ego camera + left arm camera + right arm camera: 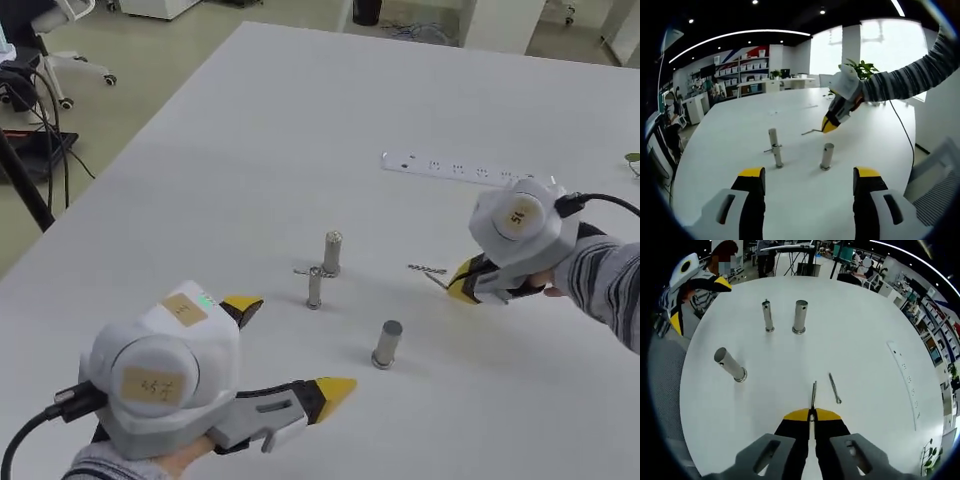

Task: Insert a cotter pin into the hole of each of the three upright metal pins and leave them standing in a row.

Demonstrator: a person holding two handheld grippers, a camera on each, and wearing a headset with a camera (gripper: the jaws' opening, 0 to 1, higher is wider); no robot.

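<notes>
On the white worktop (pixel 250 150) stand three upright grey metal pins: a far metal pin (pixel 332 253), a slimmer metal pin (pixel 315 288) just beside it with an inserted cotter pin (pixel 301 271) crosswise near its top, and a near metal pin (pixel 387 343) apart from both. The right gripper (pixel 812 415), jaws closed, pinches a thin silver cotter pin (pixel 813 392). A loose cotter pin (pixel 834 388) lies just beside it. The left gripper (pixel 809 175) hovers wide open and empty, facing the pins.
</notes>
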